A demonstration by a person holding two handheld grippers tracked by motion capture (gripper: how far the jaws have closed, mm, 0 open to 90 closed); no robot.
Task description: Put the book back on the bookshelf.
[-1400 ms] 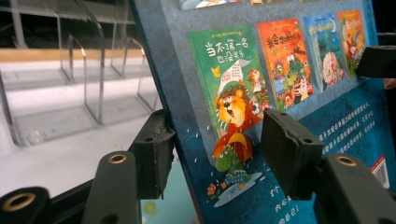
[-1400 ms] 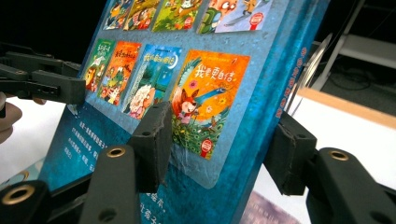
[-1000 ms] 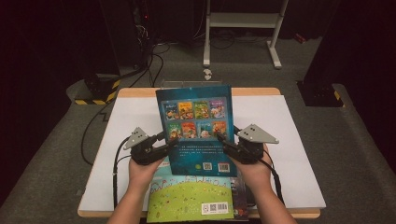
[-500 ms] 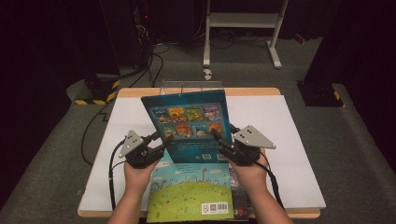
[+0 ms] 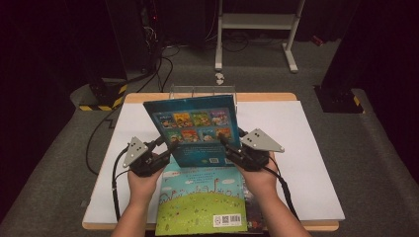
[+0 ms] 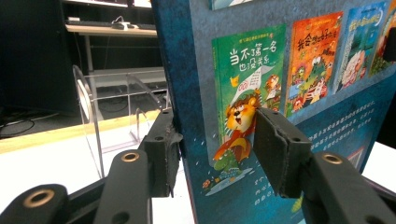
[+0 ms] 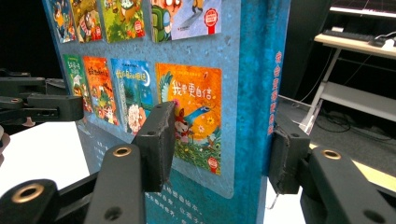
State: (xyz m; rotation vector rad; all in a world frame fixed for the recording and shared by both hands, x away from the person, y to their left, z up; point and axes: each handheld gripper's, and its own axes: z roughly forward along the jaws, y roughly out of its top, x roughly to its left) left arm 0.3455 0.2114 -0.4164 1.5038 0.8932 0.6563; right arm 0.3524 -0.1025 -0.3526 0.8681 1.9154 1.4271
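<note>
A thick blue book point(image 5: 195, 131) with small cover pictures stands upright above the table, its top leaning left. My left gripper point(image 5: 165, 146) is shut on its lower left edge; in the left gripper view point(image 6: 215, 154) one pad point(image 6: 280, 154) presses the printed cover and the other the back, and the jaws have just closed a little on it. My right gripper point(image 5: 228, 148) is shut on the lower right edge. In the right gripper view point(image 7: 224, 149) one pad point(image 7: 159, 140) sits on the cover, the other beside the spine, and the jaws have just eased open slightly.
A second book point(image 5: 202, 205) with a green meadow cover lies flat at the table's front edge, under my hands. A clear acrylic stand point(image 5: 202, 91) stands behind the blue book, also in the left gripper view point(image 6: 93, 121). The white mat point(image 5: 306, 148) covers the table.
The blue book has tipped so its top leans left, and it has come down and slightly toward the person. Both hands have drawn back a little with it.
</note>
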